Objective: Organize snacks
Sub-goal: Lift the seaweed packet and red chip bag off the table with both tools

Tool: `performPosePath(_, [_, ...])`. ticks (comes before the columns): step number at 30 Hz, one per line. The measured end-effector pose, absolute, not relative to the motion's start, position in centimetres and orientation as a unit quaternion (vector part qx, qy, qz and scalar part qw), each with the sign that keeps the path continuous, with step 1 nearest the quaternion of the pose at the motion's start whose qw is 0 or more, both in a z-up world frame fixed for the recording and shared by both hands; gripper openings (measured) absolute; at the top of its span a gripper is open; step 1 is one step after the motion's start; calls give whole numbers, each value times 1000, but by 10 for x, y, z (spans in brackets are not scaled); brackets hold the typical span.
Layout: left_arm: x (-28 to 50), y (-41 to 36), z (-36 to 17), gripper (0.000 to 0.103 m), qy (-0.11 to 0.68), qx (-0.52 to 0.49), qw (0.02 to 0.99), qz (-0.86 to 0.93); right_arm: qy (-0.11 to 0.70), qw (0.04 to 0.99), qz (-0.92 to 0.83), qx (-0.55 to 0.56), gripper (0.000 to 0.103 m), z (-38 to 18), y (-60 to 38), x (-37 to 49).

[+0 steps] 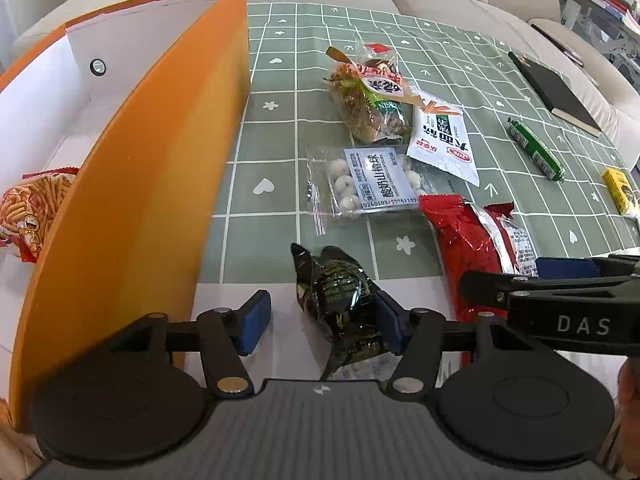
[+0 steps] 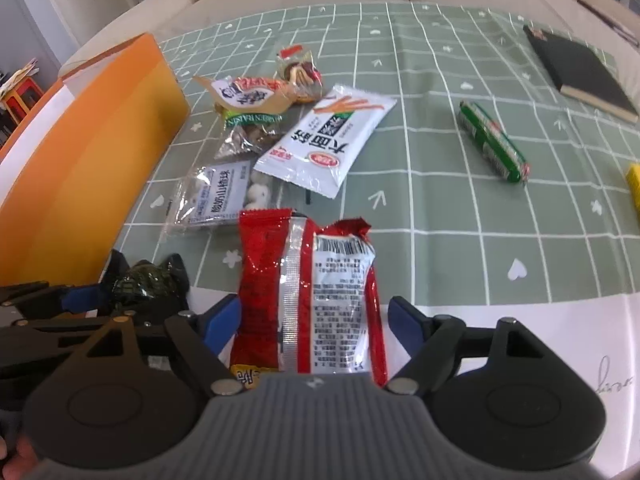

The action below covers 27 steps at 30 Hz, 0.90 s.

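left gripper (image 1: 322, 322) spread astride dark packet (image 1: 344, 300) | right gripper (image 2: 316, 326) spread astride red packet (image 2: 308, 292) | orange box (image 1: 132, 200) left

Cut off at the right edge of the right wrist view: yellow packet (image 2: 634, 186). Half hidden behind the orange box wall (image 1: 132, 184): bag of stick snacks (image 1: 34, 210). Covered at the near end by the gripper body: red packet (image 2: 308, 292). Too small to read: print on its back.
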<state>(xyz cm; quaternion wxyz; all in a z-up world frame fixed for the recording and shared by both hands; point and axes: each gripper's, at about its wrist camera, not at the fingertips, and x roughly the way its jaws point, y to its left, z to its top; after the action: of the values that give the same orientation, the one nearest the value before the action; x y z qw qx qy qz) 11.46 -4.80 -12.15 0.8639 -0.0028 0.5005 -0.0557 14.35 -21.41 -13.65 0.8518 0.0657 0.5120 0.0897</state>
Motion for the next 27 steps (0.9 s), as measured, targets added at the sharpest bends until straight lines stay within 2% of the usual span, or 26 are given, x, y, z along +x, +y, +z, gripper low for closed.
performPosePath(1, [114,-48,-121,63,498,-2,865,-59,513,851,90,67,80,-137,-214,144])
performPosePath(3, [112,-50,-121,48,494,3,867,-67,511,853,94,57,80,-138,-211,145])
performPosePath(5, [110,-53,-121,45,490,14,869,-69,508,855,98,42,79,-138,-206,144])
performPosePath(9, [106,-54,-121,45,483,21,873,-71,503,858,103,19,75,-138,-201,142])
performPosePath(13, [104,-56,-121,44,478,27,875,-72,496,861,110,8,67,-136,-198,140])
performPosePath(27, [97,-55,-104,43,462,15,884,-76,476,873,103,26,67,-121,-204,132])
